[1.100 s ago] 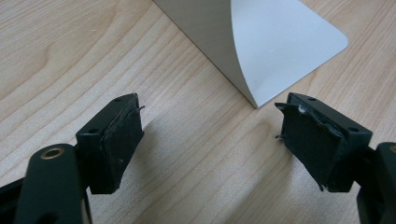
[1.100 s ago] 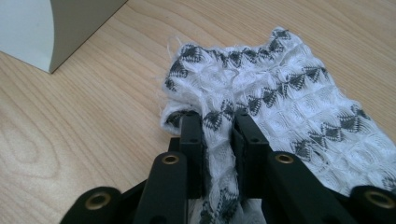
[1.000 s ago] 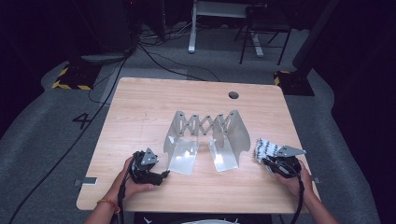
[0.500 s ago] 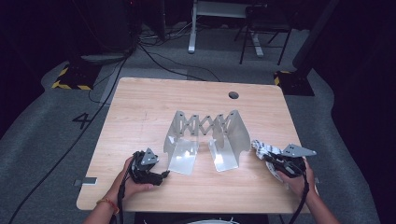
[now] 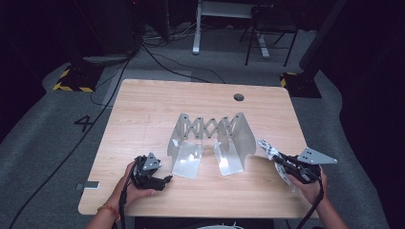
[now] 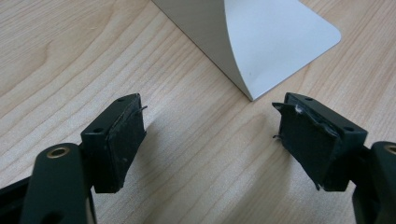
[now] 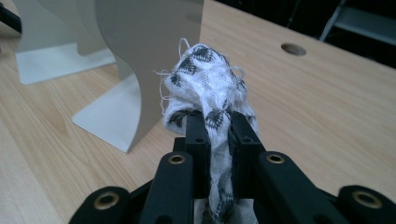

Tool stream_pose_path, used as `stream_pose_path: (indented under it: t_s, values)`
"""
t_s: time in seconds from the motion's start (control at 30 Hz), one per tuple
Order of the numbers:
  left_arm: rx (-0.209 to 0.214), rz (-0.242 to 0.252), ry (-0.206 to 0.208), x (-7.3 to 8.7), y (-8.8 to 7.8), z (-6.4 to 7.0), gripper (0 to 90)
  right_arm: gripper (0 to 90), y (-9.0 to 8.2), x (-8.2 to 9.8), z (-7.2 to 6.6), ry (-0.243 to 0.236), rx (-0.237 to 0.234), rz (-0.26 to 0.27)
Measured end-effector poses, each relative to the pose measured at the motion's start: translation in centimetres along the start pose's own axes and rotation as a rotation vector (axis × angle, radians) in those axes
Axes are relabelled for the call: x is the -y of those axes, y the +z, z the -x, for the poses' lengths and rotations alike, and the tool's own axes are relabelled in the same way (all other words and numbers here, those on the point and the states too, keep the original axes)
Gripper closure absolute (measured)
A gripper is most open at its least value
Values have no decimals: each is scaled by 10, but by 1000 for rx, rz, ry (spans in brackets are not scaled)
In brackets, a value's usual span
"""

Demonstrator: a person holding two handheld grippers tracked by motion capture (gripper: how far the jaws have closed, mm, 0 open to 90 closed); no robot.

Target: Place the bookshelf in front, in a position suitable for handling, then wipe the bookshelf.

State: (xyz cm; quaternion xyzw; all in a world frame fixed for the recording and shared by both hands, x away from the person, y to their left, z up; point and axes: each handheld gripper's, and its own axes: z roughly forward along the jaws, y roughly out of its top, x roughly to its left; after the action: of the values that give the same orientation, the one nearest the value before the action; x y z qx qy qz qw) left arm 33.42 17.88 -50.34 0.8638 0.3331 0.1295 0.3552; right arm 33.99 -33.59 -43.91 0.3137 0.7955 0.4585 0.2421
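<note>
Right hand-held gripper [image 7: 216, 133] pinches patterned cloth [image 7: 208, 81] beside rack [image 7: 140, 60].

The cloth [image 7: 208, 88] is white with a black leaf-like print; the folding rack [image 5: 210, 143] is pale grey; the desk [image 5: 157, 109] shows light wood grain.

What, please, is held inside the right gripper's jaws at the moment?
The right gripper is shut on a white cloth with a dark pattern, which bunches up beyond the jaws. The stretch of cloth between the pads is covered.

Lower end of the patterned cloth [image 7: 212, 93] hidden between the right hand-held gripper [image 7: 215, 128] jaws.
</note>
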Motion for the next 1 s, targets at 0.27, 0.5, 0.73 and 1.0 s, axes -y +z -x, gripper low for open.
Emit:
stream_pose_path:
  t_s: [0.27, 0.5, 0.73, 1.0]
  values:
    - [-1, 0, -2, 0, 0, 0, 227, 815, -18, -24, -10, -36, -31, 94]
    - [4, -1, 0, 0, 0, -1, 226, 816, -26, -64, -31, -105, -66, 149]
    - [11, 0, 3, -1, 1, -1, 223, 816, -20, -103, -63, -191, -126, 196]
    - [18, -3, 8, -2, 2, -2, 219, 815, 1, -125, -91, -248, -184, 203]
